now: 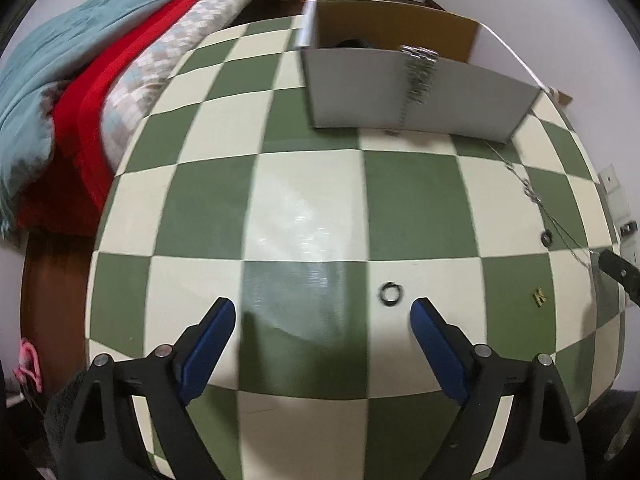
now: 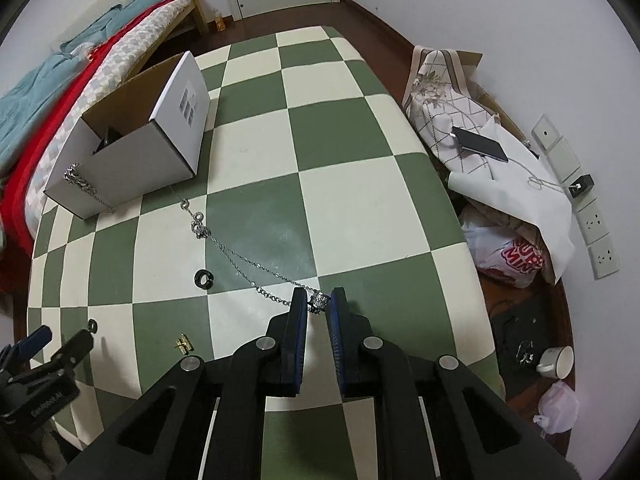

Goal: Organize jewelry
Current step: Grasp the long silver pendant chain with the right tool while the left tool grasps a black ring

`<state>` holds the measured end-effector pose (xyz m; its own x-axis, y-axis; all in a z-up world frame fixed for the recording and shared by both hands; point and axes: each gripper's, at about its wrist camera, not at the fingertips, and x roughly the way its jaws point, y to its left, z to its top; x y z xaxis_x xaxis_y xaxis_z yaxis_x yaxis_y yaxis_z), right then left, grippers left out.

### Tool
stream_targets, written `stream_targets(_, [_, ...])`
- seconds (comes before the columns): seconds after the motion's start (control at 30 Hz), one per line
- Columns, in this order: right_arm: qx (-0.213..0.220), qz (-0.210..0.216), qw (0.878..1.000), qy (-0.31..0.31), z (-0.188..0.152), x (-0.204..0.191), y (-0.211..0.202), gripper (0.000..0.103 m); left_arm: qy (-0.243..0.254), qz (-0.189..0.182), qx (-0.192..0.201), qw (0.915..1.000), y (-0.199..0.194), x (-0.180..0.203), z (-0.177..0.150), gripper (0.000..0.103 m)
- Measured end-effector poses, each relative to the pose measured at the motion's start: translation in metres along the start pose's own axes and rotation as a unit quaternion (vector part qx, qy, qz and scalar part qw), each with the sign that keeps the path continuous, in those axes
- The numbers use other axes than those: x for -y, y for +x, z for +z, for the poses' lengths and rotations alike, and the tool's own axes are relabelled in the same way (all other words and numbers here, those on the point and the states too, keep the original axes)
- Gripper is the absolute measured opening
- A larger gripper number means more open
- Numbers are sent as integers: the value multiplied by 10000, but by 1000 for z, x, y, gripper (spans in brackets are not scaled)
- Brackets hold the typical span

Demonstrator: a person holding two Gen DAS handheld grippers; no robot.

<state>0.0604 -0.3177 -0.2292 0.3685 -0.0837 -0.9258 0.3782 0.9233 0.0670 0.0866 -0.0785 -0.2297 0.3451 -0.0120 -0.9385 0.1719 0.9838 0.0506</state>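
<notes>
In the right wrist view the right gripper [image 2: 319, 307] sits low in the centre of the frame, its blue fingers [image 2: 298, 320] nearly together and pinching the near end of a silver necklace [image 2: 240, 258] at a chunky sparkling bead [image 2: 319, 300]. From that pinch the chain's long axis runs away toward the upper left of the frame, across the green-and-cream checkered worktop [image 2: 360, 208], past a cluster of small rings [image 2: 200, 228], to the foot of a white cardboard box [image 2: 132, 160]. The box is open at the top, with a second, heavier chain [image 2: 80, 184] draped over its front wall. The coming move likely turns on that line: the box lies along the chain's own axis, up and left of the fingers.

The left gripper [image 1: 322, 312] hovers with fingers spread wide and empty. A small dark ring [image 1: 391, 292] lies just ahead of its right finger [image 1: 430, 332]. Further right in the left wrist view lie a gold letter charm [image 1: 540, 295] and another dark ring [image 1: 546, 236].
</notes>
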Motion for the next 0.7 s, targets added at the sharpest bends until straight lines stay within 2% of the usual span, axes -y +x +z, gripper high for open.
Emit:
stream_targets(0.07, [-35, -3, 10000, -2, -1, 0, 2, 12, 148, -14, -27, 9999, 3, 10, 0, 87])
stream_targets(0.13, [-63, 2, 10000, 13, -2, 1, 4, 12, 243, -53, -91, 9996, 6, 17, -1, 72])
stream_targets(0.17, [-71, -3, 10000, 14, -2, 2, 5, 12, 242, -106, -29, 9996, 5, 19, -1, 69])
stream_targets(0.3, [-88, -15, 10000, 4, -3, 2, 6, 12, 346, -326, 13, 9989, 3, 29, 3, 30])
stream_targets(0.4, [-94, -12, 10000, 6, -2, 2, 6, 12, 490, -318, 6, 9983, 3, 37, 7, 10])
stream_targets(0.7, [-17, 107, 9999, 6, 1, 1, -2, 12, 453, -314, -4, 9985, 1, 37, 9, 10])
